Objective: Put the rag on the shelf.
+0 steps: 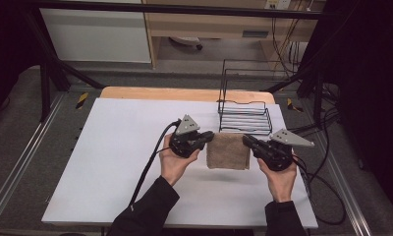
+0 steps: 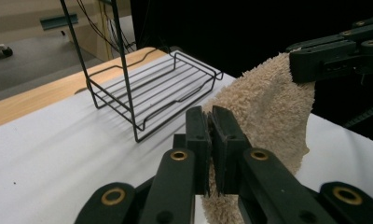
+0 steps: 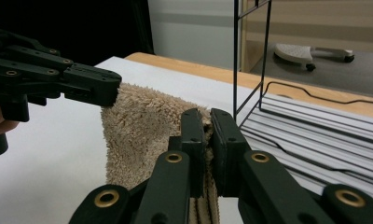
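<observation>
Between the two sets of jaws hangs a tan towel [image 1: 228,151], stretched from one grip to the other above the white desk [image 1: 116,162]. At its left top corner the left gripper [image 1: 208,136] has its jaws pressed together on the cloth; in the left gripper view the two black pads meet with the pile of the towel [image 2: 268,116] squeezed between them and spilling out to the right. At the right top corner the right gripper [image 1: 247,140] pinches in the same way, and in the right gripper view its jaws are closed on a folded edge of the towel [image 3: 142,135], whose layers show just below the pads.

From the high view the towel's upper edge runs straight across from jaws to jaws, and the cloth drops from that edge toward the person, so its long axis lies along the line joining the two grips. Its lower edge appears to be off the desk, with a faint shadow beneath it.

Beyond the jaws, just past the towel's upper edge, stands a black wire rack [image 1: 244,118] on the desk.
</observation>
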A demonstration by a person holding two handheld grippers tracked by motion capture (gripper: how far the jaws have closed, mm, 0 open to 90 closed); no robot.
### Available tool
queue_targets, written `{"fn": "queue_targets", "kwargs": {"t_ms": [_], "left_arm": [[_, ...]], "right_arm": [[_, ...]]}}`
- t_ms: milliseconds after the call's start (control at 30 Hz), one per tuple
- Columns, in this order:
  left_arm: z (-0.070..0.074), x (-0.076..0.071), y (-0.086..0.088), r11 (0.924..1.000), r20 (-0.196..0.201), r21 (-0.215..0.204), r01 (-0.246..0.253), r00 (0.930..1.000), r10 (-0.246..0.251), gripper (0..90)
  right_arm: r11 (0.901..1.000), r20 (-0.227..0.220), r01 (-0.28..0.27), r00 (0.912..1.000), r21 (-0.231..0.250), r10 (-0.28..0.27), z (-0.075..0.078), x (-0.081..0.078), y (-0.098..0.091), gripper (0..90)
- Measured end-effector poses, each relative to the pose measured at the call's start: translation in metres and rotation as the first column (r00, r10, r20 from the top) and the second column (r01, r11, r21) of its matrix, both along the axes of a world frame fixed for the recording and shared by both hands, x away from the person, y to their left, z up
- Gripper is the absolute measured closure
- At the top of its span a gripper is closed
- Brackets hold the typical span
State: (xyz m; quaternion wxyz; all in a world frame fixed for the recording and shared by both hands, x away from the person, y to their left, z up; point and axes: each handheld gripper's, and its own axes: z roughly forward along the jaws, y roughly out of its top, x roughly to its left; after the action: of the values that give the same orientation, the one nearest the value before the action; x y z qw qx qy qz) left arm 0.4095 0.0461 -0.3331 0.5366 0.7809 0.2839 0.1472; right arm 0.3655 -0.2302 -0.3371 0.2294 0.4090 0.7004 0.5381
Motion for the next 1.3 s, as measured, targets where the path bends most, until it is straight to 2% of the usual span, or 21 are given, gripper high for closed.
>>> {"fn": "queue_targets", "kwargs": {"t_ms": [567,767,933,1100,1300], "left_arm": [[0.03,0.014,-0.004,0.9988,0.054,-0.049,-0.01,0.9985,0.013,85.8],[0.041,0.02,-0.008,0.9976,0.072,-0.067,-0.016,0.9971,0.021,85.8],[0.048,0.023,-0.011,0.9972,0.085,-0.071,-0.023,0.9959,0.029,85.8],[0.059,0.029,-0.012,0.9954,0.099,-0.092,-0.026,0.9944,0.036,85.8],[0.072,0.038,-0.016,0.9925,0.12,-0.118,-0.031,0.9917,0.046,85.8]], "right_arm": [[0.9996,0.068,0.026,0.9973,0.007,-0.026,0.029,0.007,-0.002,84.7],[0.999,0.104,0.041,0.9936,0.015,-0.043,0.043,0.01,-0.004,84.7],[0.9981,0.114,0.053,0.9918,0.032,-0.057,0.052,0.013,-0.005,84.7],[0.9973,0.13,0.061,0.9894,0.041,-0.066,0.059,0.017,-0.006,84.7],[0.9965,0.166,0.074,0.9829,0.04,-0.08,0.076,0.024,-0.008,84.8]]}}
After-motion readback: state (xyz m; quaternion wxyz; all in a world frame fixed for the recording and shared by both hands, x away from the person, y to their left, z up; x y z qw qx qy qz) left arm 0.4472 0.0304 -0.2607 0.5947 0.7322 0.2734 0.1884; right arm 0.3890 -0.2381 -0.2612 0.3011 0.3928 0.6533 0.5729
